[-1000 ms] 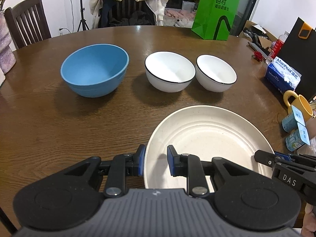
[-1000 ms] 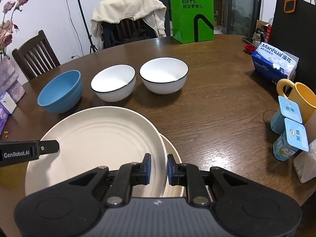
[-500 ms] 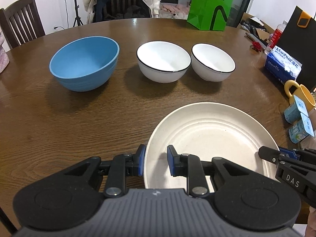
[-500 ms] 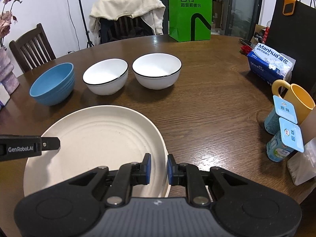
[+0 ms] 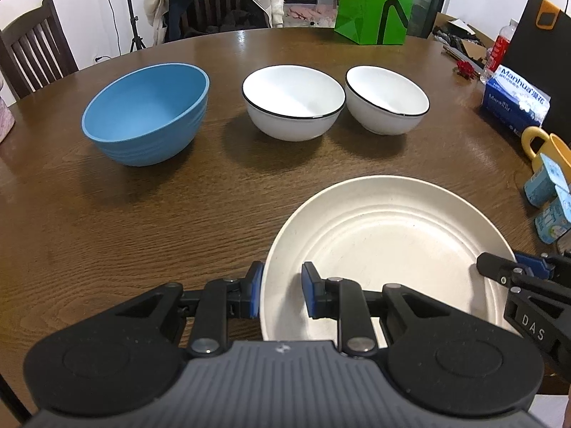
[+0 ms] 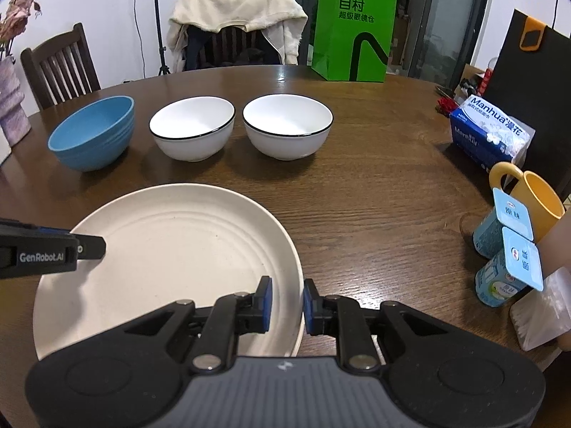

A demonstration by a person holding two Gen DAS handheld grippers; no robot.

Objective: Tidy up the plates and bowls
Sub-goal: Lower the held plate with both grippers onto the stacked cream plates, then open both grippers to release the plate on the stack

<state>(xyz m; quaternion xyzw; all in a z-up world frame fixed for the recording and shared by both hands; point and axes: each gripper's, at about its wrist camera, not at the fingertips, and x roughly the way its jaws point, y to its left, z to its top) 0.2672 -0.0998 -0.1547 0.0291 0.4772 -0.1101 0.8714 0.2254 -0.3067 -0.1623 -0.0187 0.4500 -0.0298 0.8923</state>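
The cream plate (image 6: 167, 249) sits at the near edge of the surface (image 6: 357, 196), and it is now almost squarely over a second plate beneath it. A second ago the lower plate (image 6: 299, 339) stuck out well past the upper one's right rim; now only a thin sliver of it shows there, below and beside the right gripper's pads. The upper plate has also come down toward the surface, so the two look close to nested, though whether the top one rests fully on the lower I cannot tell.

The left gripper (image 5: 279, 294) is clamped on the plate's left rim, one blue pad outside the rim and one inside. The right gripper (image 6: 286, 303) pinches the right rim the same way, its jaws nearly together with the rim between them. Neither grip has changed over the last second.

For the task, this looks like the end of stacking the plates: what probably remains is letting go on both sides.

Farther back, toward the middle of the surface, the blue bowl (image 5: 146, 114) and the two white bowls (image 5: 294, 107) (image 5: 387, 105) stand in a row, not yet nested. Along the right edge are a yellow mug (image 6: 531, 196), two small yogurt cups (image 6: 506, 249) and a tissue pack (image 6: 489, 139), all well clear of the plates.
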